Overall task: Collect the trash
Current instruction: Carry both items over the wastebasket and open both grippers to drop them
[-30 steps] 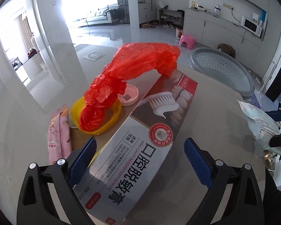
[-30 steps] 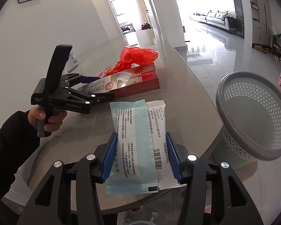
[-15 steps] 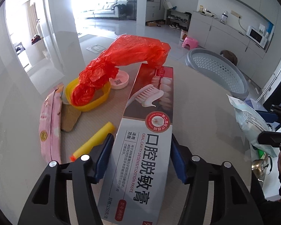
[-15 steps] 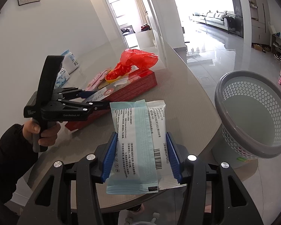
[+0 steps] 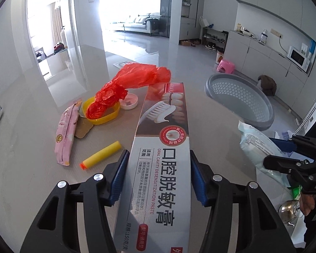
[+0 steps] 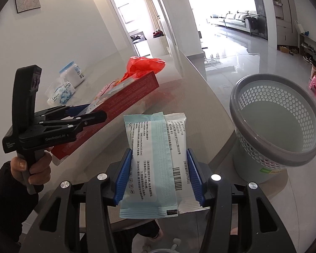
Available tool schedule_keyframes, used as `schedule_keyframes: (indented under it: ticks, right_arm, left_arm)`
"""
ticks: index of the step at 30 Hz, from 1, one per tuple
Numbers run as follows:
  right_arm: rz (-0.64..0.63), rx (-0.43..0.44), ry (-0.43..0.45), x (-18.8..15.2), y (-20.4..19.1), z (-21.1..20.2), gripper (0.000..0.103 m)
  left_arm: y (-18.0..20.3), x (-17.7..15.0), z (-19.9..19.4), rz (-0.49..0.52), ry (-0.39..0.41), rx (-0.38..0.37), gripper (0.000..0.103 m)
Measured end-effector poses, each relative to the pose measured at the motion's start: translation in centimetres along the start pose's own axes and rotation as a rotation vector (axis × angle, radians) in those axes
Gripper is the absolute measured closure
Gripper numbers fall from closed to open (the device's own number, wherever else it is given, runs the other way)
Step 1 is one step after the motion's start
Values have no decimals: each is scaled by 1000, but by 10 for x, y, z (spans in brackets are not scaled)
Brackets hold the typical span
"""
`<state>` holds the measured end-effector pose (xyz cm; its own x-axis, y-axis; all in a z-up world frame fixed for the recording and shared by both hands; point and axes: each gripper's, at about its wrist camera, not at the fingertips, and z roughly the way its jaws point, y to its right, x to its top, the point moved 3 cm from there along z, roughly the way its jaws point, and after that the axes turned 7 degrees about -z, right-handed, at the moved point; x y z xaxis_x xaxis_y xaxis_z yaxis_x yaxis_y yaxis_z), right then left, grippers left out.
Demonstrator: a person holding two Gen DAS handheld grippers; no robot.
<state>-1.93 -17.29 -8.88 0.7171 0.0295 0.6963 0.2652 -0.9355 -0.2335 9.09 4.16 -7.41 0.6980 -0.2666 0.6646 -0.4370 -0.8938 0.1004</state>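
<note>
Now toothpaste box [image 5: 158, 168] lengthwise along left tool [image 5: 158, 177], far end raised.

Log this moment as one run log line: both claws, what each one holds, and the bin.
left claw: just closed on toothpaste box, lifted | right claw: shut on blue-white packet | grey basket: looks empty

— Where's the left camera looking from?

— From just behind the left gripper [image 5: 158, 177], close over the table [image 5: 107, 139], aimed down and out toward the kitchen cabinets [image 5: 263, 48].

— And the right one?

— Behind the right gripper [image 6: 158, 175], near the table's edge, tilted down, facing the doorway [image 6: 141, 21] and lounge.

— What do both see?

— The box [image 5: 160, 158], the red bag [image 6: 145, 65], the basket [image 6: 280, 113], and each other's gripper at the frame's side.
</note>
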Motion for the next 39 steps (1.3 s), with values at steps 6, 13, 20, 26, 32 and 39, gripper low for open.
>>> schedule_keyframes:
  ticks: [6,13,20,26,32,39]
  right_arm:
    - [24,-16,24,-6,10,-15,53]
    - [52,-74,44,-9,38,-34,53]
    - [87,-150,82,-3,88,-56,53]
    - [105,-237,93,6,137,-61,53]
    - [151,-297,65,11,193,-50,53]
    - [186,-299,4,20,232,-14,53]
  left_arm:
    - [29,-2,-10,2,21,18,50]
    - [77,2,-16,43,54,-1,50]
    - [134,23,6,52,44,-79,50]
    - [171,39,39,68,18,-80,50]
    - [202,54,85,53,-40,-90,50]
    - [213,67,139,29,-120,-70,50]
